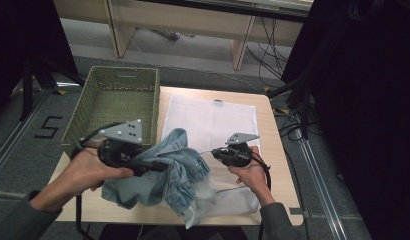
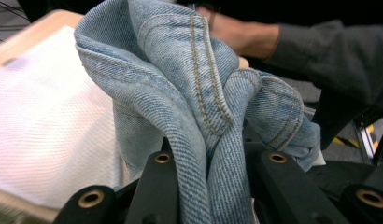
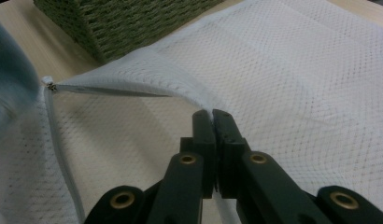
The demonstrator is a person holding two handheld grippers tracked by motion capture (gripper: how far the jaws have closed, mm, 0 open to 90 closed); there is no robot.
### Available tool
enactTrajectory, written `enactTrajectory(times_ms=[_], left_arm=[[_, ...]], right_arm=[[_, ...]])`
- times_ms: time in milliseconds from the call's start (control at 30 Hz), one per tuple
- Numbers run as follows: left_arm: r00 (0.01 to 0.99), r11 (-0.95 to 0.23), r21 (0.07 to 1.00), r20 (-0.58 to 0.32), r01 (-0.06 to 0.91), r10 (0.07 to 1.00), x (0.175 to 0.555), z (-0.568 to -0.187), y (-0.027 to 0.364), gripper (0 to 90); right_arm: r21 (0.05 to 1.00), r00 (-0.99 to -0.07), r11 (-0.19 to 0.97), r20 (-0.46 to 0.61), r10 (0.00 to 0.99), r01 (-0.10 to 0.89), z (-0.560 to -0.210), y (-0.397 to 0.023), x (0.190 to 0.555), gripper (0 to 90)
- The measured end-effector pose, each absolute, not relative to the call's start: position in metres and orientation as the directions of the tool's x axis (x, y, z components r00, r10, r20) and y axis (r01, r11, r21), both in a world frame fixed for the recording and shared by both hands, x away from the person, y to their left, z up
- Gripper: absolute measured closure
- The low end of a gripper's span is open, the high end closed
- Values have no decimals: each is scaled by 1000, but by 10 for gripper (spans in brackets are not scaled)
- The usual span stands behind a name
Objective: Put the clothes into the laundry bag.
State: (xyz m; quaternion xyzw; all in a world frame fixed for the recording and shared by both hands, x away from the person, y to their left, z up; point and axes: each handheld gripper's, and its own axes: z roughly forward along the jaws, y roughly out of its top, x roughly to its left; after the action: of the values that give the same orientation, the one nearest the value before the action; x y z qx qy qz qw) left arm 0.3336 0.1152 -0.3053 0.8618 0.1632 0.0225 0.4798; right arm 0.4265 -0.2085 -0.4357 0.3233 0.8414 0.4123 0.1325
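Observation:
A crumpled pair of light blue jeans [image 1: 168, 170] lies on the near middle of the table, partly over a white mesh laundry bag [image 1: 208, 120]. My left gripper [image 1: 160, 166] is shut on a thick fold of the jeans [image 2: 203, 116], which rises between its two black jaws. My right gripper [image 1: 215, 151] is shut on the upper edge of the mesh bag [image 3: 273, 70] and lifts it, so the zippered mouth [image 3: 110, 88] gapes. A blurred bit of the jeans [image 3: 7, 93] shows at the left edge of the right gripper view.
A green woven basket [image 1: 118, 102] stands at the table's back left, next to the bag. The wooden table [image 1: 278, 145] ends close to the right of my right hand [image 1: 253, 172]. Dark curtains, stands and floor cables surround the table.

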Motion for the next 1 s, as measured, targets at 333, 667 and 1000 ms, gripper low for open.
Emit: enactTrajectory(times_ms=[333,667,1000], left_arm=[[948,-613,750,-58,248,312,357,-369,54,745],[932,-689,644,-108,331,347,396,-434,11,736],[907,-660,651,-109,374,407,410,-448,23,464]], right_arm=[[790,-759,453,24,651,413,-428,-204,423,898],[805,-761,459,-16,649,375,-419,-201,420,899],[802,-779,489,-49,626,343,-415,-192,414,899]])
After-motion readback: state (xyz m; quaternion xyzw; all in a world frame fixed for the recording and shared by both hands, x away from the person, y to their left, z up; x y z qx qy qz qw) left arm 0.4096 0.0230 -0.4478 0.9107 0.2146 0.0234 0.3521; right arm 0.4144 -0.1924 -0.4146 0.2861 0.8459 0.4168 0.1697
